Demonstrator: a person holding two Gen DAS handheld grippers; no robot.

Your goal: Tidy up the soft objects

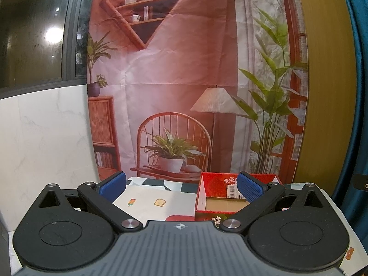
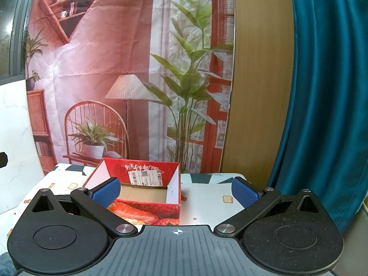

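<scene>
An open red cardboard box with strawberry print stands on the table, empty, its brown floor showing; it also shows in the right wrist view. My left gripper is open and empty, held above the table with the box behind its right finger. My right gripper is open and empty, just in front of the box. A red object's edge peeks out under the left gripper body. No soft object shows clearly.
The table wears a white cloth with small food prints. A printed room backdrop hangs behind it. A teal curtain hangs at the right and a white marble wall stands at the left.
</scene>
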